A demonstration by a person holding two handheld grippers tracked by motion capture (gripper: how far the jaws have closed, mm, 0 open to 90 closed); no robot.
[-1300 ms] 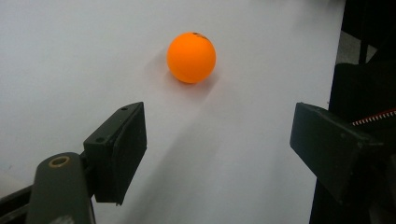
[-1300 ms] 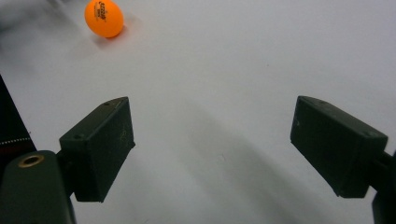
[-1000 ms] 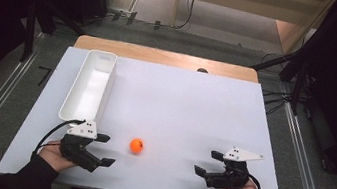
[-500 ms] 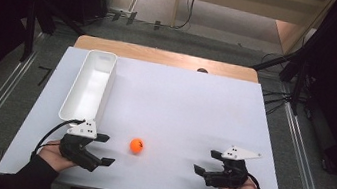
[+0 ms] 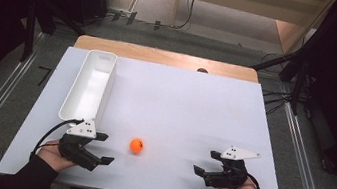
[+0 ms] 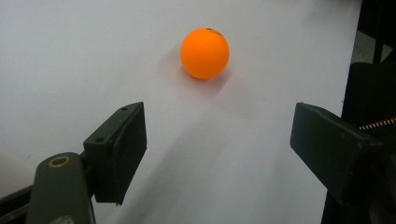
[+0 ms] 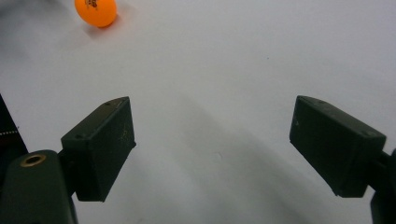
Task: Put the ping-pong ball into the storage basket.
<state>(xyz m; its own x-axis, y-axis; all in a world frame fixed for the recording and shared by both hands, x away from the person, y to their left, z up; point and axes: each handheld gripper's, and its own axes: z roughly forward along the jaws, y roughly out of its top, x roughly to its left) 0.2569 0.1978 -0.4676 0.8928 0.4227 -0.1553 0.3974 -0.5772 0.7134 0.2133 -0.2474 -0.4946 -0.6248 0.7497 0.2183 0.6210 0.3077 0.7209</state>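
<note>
Two grippers rest near the front edge of the white table (image 5: 180, 106), and we take the orange ball (image 5: 136, 145) as our landmark. The left gripper (image 5: 101, 148) sits just to the left of the ball, and its jaws stand wide apart with nothing between them. In the left gripper view the ball (image 6: 205, 52) lies on the table ahead of the open jaws, not touching either of them. The right gripper (image 5: 207, 163) is well apart from the ball, to its right, and its jaws also are spread wide and hold nothing. In the right gripper view the ball (image 7: 95, 11) appears far off at the upper left. Behind the ball and to its left, a long white tray (image 5: 87, 87) lies on the table, and we see nothing inside it.
</note>
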